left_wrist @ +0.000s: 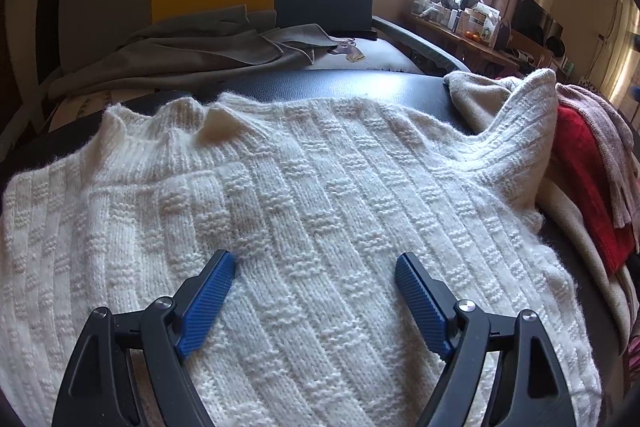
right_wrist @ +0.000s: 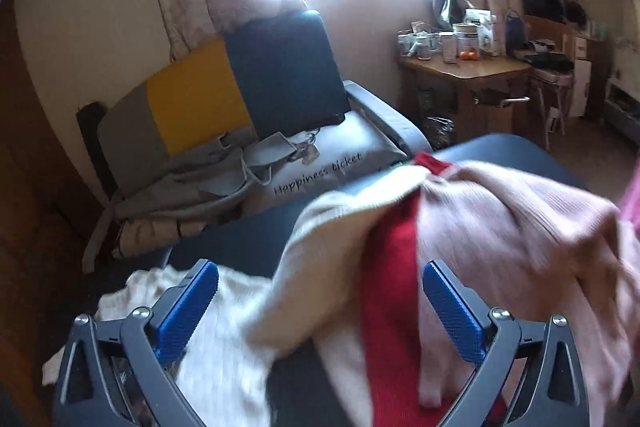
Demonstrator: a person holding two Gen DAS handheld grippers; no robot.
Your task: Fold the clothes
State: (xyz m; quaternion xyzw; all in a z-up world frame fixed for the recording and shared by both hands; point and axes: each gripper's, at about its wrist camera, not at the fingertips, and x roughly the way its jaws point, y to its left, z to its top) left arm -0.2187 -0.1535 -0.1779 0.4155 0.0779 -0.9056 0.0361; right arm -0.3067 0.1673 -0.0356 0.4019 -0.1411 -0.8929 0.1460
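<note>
White knit sweater lies spread on the dark table, collar far-left, flat enough to fold. Left gripper hovers above it, jaws apart, holding nothing. Right gripper, also spread, over the clothes pile at right.

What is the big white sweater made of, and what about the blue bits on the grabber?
The white sweater looks like thick knitted yarn, maybe wool: you can see stitches and fuzz. The blue finger pads of the left gripper look like matte, ridged rubber or plastic.
</note>
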